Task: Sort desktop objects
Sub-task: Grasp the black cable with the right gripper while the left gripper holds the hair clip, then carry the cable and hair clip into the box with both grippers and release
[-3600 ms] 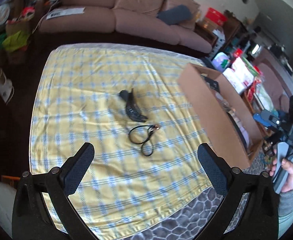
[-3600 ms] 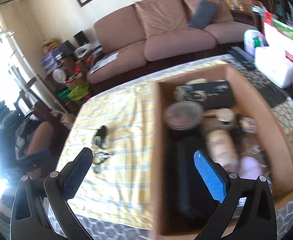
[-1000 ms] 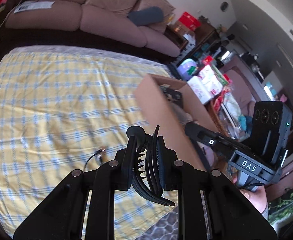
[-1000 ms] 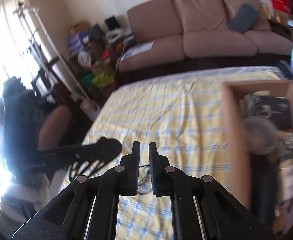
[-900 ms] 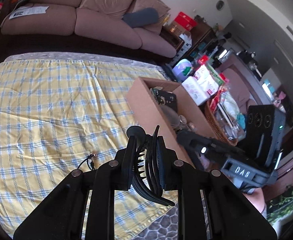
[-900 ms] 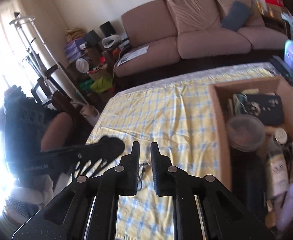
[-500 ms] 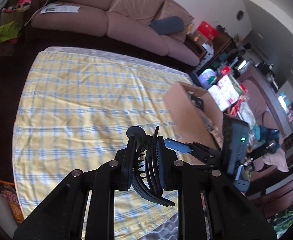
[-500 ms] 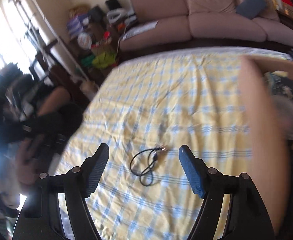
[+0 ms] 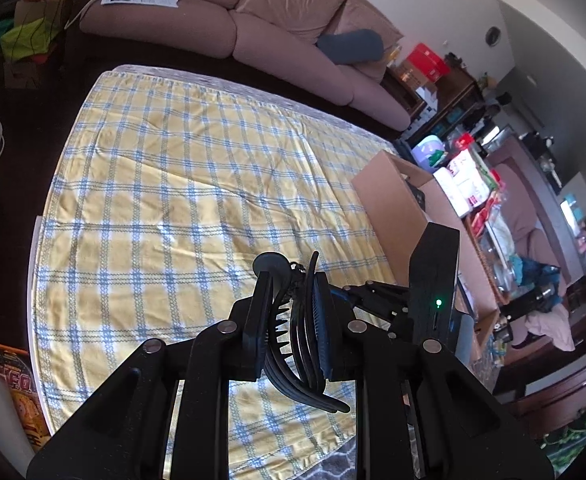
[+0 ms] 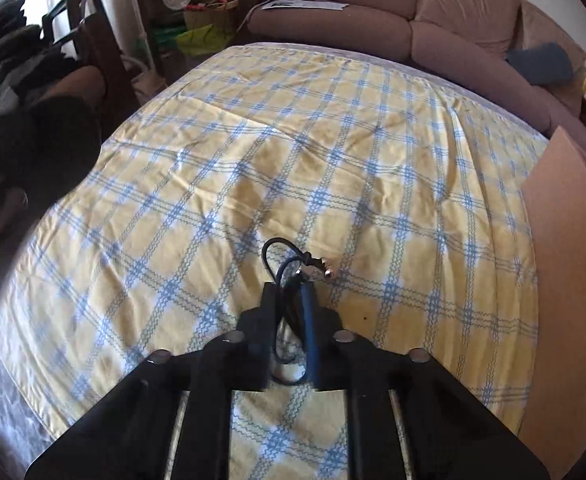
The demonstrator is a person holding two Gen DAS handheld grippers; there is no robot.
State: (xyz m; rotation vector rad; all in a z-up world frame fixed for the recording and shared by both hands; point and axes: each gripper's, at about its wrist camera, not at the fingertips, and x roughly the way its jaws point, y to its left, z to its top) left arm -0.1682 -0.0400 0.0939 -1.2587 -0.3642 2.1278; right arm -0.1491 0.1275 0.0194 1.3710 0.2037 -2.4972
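Hair claw point(image 9: 293, 344): one, black, clamped in left gripper point(image 9: 289, 300). Cable point(image 10: 289, 276): one, black, pinched by right gripper point(image 10: 289, 300). One cardboard box point(image 9: 393, 208); no legible writing.

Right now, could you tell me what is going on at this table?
A person is sorting items off a yellow checked tablecloth into a cardboard box at its right side. The left hand-held gripper is shut on a black hair claw clip. The right hand-held gripper is shut on a small black cable, down at the cloth. Neither item is in the box yet.
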